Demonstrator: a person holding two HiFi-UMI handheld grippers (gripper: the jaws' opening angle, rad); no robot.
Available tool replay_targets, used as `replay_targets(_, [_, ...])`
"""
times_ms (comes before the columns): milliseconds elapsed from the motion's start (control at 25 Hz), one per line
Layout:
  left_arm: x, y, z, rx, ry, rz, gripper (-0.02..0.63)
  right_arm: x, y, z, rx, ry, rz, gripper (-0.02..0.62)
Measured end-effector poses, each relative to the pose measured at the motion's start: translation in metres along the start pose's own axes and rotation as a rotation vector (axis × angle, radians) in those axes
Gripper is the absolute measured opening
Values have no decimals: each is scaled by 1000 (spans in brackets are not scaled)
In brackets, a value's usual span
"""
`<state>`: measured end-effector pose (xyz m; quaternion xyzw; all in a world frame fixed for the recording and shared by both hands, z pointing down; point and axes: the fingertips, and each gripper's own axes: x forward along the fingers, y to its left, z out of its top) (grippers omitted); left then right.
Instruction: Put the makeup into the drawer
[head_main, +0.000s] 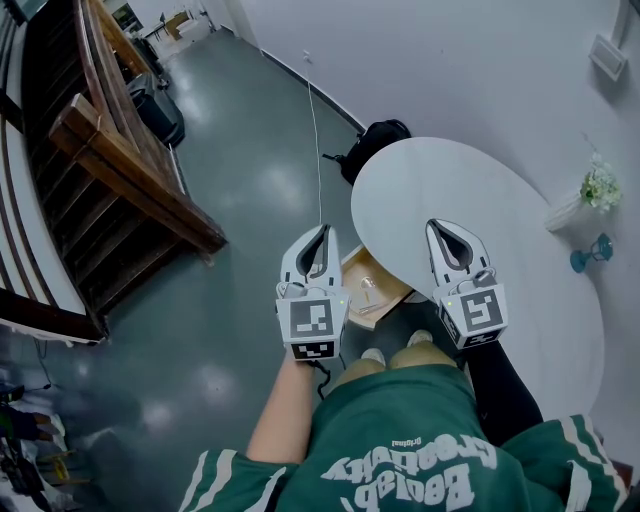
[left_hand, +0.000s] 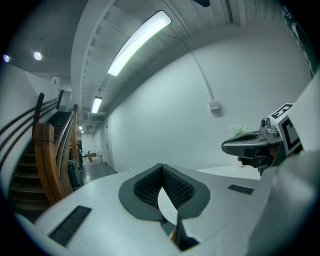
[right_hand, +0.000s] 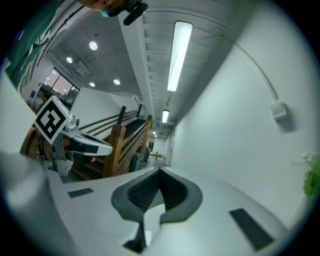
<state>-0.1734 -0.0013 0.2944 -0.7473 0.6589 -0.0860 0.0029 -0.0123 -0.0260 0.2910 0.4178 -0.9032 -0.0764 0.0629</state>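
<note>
I hold both grippers level in front of me, above the near edge of a white round table. My left gripper is shut with nothing between its jaws, which meet at the tip. My right gripper is also shut and empty. Each shows in the other's view: the right gripper, the left gripper. Between them and lower down, an open wooden drawer sticks out from under the table. A few small pale things lie in it, too small to name.
A vase of white flowers and a small blue object stand at the table's far right. A black bag sits on the grey floor beyond the table. A wooden staircase fills the left. My feet are under the drawer.
</note>
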Motion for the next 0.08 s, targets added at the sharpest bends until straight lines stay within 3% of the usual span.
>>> replay_targets(80, [-2,2,0,-1,-4,-2,-2,1,2,1,1,1,0,5])
